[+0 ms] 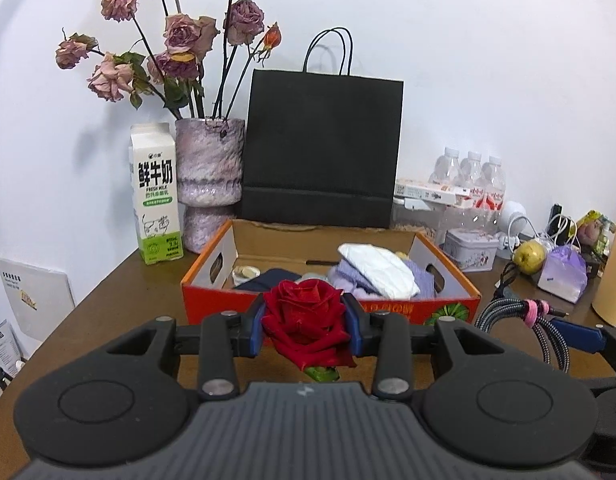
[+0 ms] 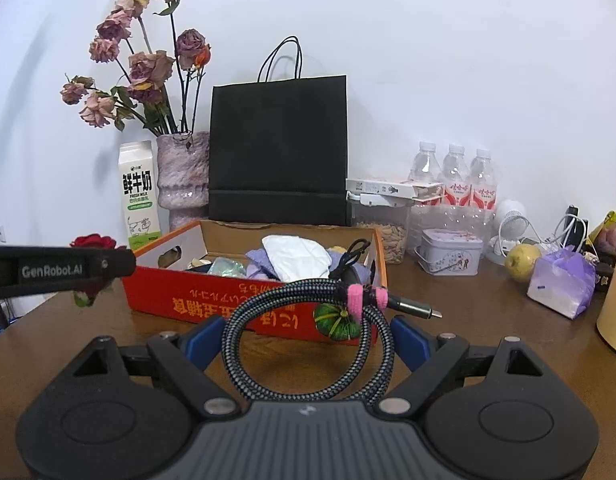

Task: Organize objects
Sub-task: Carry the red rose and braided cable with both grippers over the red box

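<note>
My left gripper [image 1: 306, 314] is shut on a red rose [image 1: 303, 300], whose green stem end pokes out below the jaws. It hovers just in front of an open orange cardboard box [image 1: 211, 296] holding white and purple cloths [image 1: 380, 270]. In the right wrist view my right gripper [image 2: 305, 340] is shut on a coiled braided cable [image 2: 267, 292] tied with pink straps, its blue pads [image 2: 408, 338] pressing both sides of the coil. That coil [image 1: 504, 312] also shows at the right of the left wrist view. The left gripper's arm [image 2: 59, 268] and the rose [image 2: 93, 241] appear at the left.
Behind the box [image 2: 211, 300] stand a milk carton [image 1: 155, 196], a pink vase [image 1: 209, 176] of dried roses and a black paper bag [image 1: 324, 152]. To the right are water bottles [image 2: 454, 176], a snack jar [image 2: 384, 224], a tin [image 2: 450, 256], a pear [image 2: 522, 262] and a purple bag [image 2: 560, 280].
</note>
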`<state>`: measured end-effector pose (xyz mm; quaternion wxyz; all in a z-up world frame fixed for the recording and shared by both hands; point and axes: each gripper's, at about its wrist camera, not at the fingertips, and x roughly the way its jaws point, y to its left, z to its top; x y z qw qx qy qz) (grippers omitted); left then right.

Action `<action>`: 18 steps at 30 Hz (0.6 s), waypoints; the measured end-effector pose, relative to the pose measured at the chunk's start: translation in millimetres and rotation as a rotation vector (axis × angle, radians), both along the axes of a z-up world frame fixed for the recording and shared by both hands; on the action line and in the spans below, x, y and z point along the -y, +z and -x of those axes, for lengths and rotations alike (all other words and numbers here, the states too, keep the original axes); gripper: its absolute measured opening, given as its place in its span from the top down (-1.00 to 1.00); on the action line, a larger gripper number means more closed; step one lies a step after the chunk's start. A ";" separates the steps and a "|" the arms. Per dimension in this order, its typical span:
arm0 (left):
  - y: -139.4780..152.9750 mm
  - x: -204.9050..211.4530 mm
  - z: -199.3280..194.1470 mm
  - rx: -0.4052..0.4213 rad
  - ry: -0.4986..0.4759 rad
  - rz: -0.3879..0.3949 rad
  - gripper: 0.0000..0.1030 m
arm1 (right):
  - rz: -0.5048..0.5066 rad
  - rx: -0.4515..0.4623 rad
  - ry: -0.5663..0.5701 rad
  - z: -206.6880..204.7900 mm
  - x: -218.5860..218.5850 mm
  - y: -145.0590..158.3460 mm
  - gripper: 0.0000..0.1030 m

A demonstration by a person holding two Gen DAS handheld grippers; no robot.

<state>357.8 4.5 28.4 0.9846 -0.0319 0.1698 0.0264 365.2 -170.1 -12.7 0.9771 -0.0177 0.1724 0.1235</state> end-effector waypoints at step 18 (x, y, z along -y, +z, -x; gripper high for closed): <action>4.7 -2.6 -56.0 0.031 0.005 0.034 0.25 | -0.023 0.032 0.018 -53.5 -14.5 6.5 -0.72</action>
